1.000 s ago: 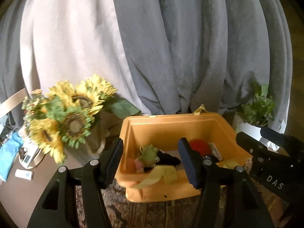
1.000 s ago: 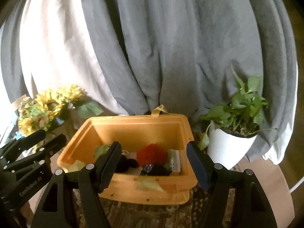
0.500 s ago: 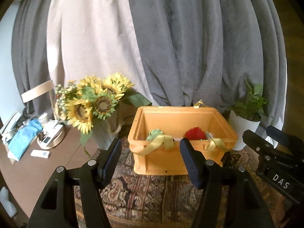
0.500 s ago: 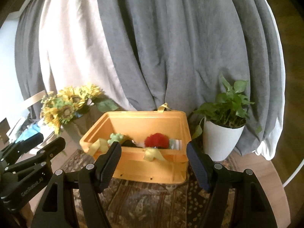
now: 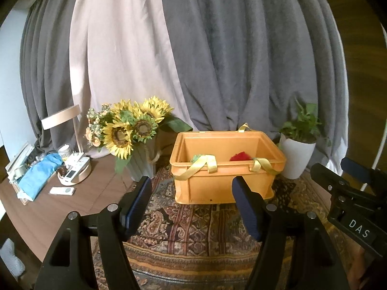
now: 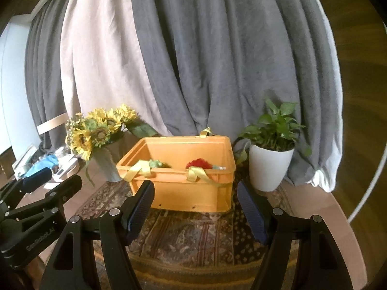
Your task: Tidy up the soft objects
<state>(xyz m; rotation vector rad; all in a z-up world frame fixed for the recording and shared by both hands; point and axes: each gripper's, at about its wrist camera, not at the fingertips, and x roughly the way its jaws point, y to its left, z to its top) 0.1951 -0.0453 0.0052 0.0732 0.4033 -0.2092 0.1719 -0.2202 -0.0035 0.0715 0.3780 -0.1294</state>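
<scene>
1. Left gripper (image 5: 191,205): fingers (image 5: 137,203) spread wide apart, nothing between them. Held back from the bin, above the rug. In the right wrist view it shows at the lower left edge (image 6: 52,181), also apart.
2. Right gripper (image 6: 194,207): fingers (image 6: 252,213) spread wide, empty. Also back from the bin, over the rug. The left wrist view catches it at the right edge (image 5: 338,171).
3. Orange bin (image 5: 217,188) stands upright on the patterned rug (image 5: 193,232), open at the top. Yellow ribbon straps (image 5: 204,163) hang over its near rim; another loop (image 6: 205,131) sticks up at the far rim.
4. Soft objects lie inside the bin, only their tops showing over the near rim: a green soft toy (image 6: 157,163) toward the left, a red fluffy one (image 6: 199,163) toward the right. A small pale item sits just right of the red one; too little of it shows to name.
5. Sunflower bunch (image 5: 130,128) in a ribbed pale vase (image 5: 141,169), just left of the bin, at the rug's edge.
6. Potted green plant (image 6: 273,130) in a white pot (image 6: 268,169), just right of the bin.
7. Brown counter (image 5: 60,207) to the left carries a blue cloth (image 5: 38,171), a round tray with a white remote (image 5: 75,172), and a small white device (image 5: 63,190) lying flat beside it.
8. Grey and pale curtains (image 6: 193,60) fill the background behind everything.
</scene>
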